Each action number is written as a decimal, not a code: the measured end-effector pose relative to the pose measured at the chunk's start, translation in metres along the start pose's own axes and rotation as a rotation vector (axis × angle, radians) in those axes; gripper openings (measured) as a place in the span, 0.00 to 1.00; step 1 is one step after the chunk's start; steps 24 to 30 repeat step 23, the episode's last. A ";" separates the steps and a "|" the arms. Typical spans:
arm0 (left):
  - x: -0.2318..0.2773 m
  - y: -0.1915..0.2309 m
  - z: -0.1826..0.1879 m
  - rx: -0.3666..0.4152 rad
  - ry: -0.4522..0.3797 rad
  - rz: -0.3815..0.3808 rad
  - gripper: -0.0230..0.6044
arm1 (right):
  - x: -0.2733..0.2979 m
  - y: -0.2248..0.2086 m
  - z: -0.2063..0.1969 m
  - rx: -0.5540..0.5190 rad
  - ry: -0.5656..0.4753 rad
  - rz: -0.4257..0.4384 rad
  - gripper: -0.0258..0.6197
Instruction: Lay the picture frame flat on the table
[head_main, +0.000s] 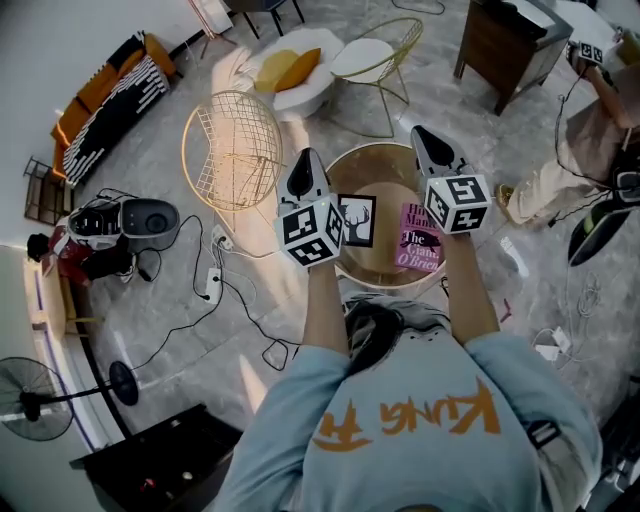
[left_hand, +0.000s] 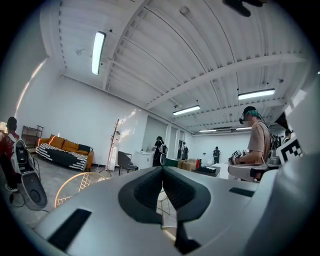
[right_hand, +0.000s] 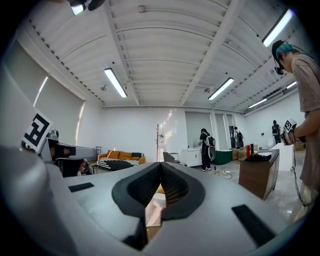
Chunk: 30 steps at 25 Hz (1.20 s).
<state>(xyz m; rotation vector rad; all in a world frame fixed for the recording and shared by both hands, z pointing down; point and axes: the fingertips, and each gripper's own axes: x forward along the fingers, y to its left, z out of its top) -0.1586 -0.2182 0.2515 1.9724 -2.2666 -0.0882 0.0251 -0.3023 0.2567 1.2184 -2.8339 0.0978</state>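
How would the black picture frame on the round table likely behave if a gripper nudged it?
The picture frame looks like a rigid, thin square, so it probably stays stiff and feels light. Its flat face may be glazed, hence possibly fragile and slippery. With straight edges it should slide on the table rather than roll.

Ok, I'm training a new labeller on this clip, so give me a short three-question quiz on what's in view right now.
1. True or false: the left gripper is clamped on the picture frame.
2. In the head view, what lies just right of the picture frame on the round table? A) a pink book B) a mug C) a laptop
3. Fill in: the right gripper has its jaws ___, with nothing between them.

Key: 1 false, its jaws are shut on nothing; 2 A; 3 shut.
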 end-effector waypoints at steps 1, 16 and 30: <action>0.000 0.003 0.001 0.002 0.000 0.006 0.07 | 0.001 0.000 0.001 -0.003 0.001 0.002 0.04; 0.011 0.010 -0.002 0.061 0.032 0.083 0.07 | 0.003 -0.010 -0.003 -0.005 0.014 -0.006 0.04; 0.020 0.004 -0.011 0.051 0.041 0.084 0.07 | -0.004 -0.025 -0.012 0.005 0.028 -0.010 0.04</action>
